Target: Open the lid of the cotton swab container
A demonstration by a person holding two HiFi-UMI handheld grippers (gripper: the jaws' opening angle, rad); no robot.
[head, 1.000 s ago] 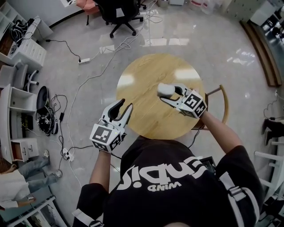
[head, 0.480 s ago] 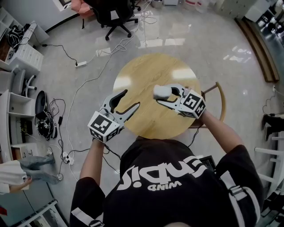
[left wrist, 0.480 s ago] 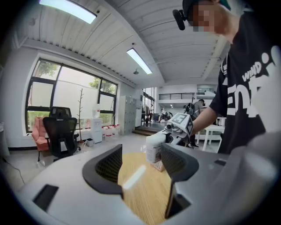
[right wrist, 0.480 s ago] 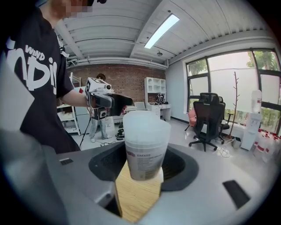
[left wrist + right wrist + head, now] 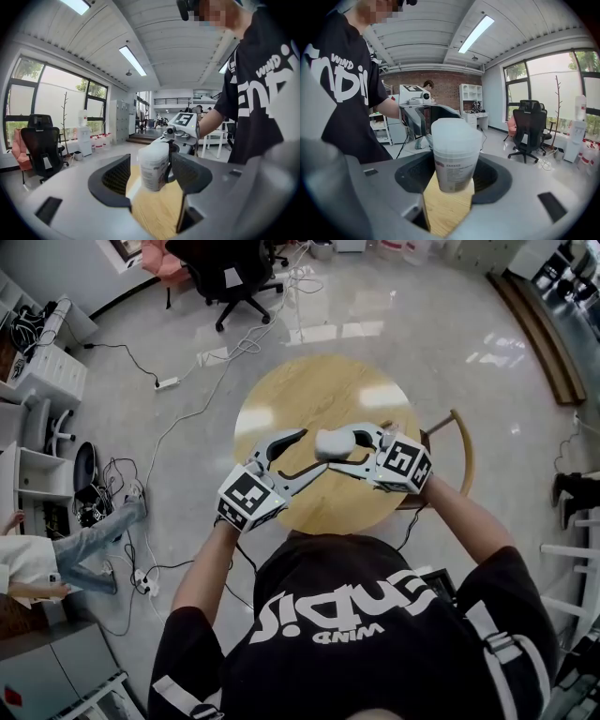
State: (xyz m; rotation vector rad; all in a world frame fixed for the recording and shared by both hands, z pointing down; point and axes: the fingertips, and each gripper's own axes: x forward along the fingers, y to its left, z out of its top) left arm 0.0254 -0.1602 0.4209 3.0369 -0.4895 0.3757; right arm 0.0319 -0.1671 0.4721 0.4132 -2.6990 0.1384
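Note:
The cotton swab container [image 5: 335,441] is a small white tub with a printed label and a cloudy lid [image 5: 455,132]. My right gripper [image 5: 345,446] is shut on the container's body [image 5: 454,164] and holds it above the round wooden table [image 5: 323,395]. My left gripper [image 5: 310,454] has just opened wide and comes at the container from the left. In the left gripper view the container [image 5: 153,165] stands in the gap between the two jaws [image 5: 151,177]. The pads do not press on it.
A wooden chair [image 5: 461,448] stands against the table's right side. A black office chair [image 5: 228,276] and loose cables [image 5: 192,413] are on the glossy floor beyond. Shelves [image 5: 42,352] and a person's leg [image 5: 89,549] are at the left.
My left gripper has swung right, from beside the table edge to the container, and its jaws have spread wide. The right gripper with the container has drifted slightly left.

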